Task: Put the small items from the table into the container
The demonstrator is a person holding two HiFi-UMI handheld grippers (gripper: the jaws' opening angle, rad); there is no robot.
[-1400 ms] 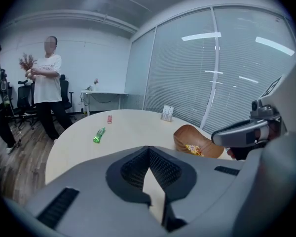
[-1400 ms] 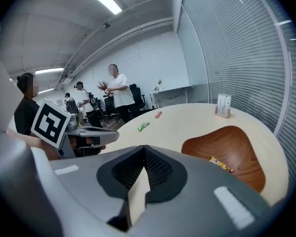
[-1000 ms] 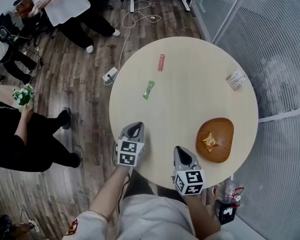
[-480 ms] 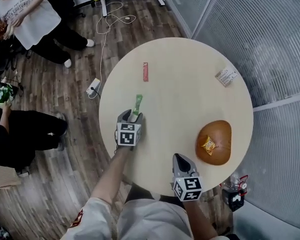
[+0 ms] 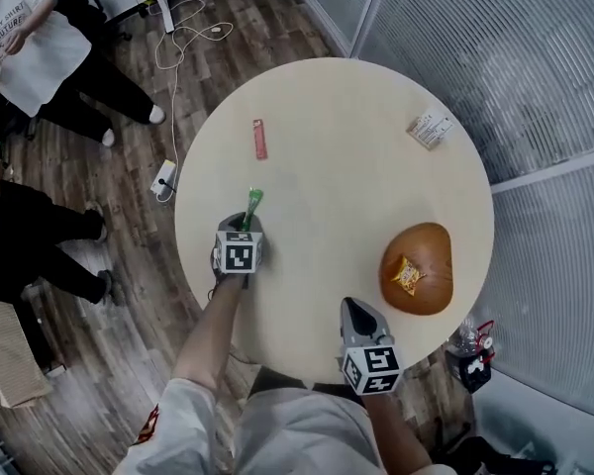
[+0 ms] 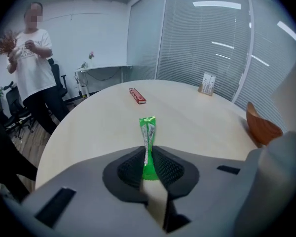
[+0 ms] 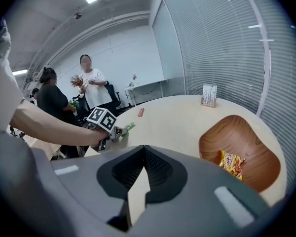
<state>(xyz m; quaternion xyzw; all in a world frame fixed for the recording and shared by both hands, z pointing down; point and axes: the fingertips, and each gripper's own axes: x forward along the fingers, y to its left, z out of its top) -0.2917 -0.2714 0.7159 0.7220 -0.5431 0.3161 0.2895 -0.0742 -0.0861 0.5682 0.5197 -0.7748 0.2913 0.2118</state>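
Your right gripper [image 5: 357, 308] hung shut and empty over the table's [image 5: 346, 166] near edge. Your left gripper's [image 6: 148, 154] jaws were closing on the green packet [image 6: 147, 131], its near end pinched between the pads. The pick-up was in hand. Next, seemingly, came a lift and a carry right to the wooden bowl [image 5: 431, 253], which held a yellow packet [image 5: 408, 276]. Farther off lay a red packet [image 5: 259, 139] and a white packet [image 5: 430, 129].

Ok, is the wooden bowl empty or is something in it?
Not empty: one yellow snack packet lies inside the wooden bowl; nothing else shows in it.
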